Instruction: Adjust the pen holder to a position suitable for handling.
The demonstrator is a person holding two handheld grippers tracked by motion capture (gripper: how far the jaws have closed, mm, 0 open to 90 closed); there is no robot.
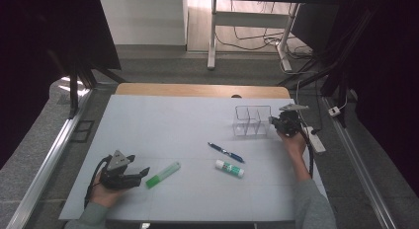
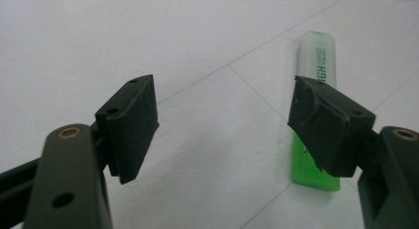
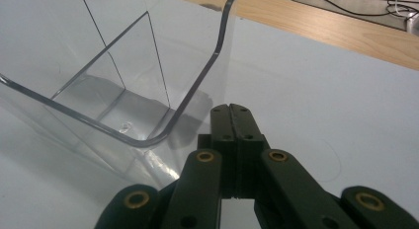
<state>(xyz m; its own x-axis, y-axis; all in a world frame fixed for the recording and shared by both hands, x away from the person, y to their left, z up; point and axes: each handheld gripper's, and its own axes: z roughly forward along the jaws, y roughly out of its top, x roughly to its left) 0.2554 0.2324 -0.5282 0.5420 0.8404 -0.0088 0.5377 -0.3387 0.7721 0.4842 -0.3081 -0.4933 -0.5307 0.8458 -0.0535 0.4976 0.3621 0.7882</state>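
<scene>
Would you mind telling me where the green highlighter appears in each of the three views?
High view: the green highlighter lies lower left of centre, just right of the left gripper.
Left gripper view: at right, partly behind the right-hand jaw.
Right gripper view: not in it.
Shared landmark: the white table sheet.

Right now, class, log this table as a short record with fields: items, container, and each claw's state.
surface: white sheet
items: green highlighter, blue pen, glue stick
container: clear divided holder, empty, upright
left claw: open, beside highlighter, holding nothing
right claw: shut, at holder's outer wall
</scene>
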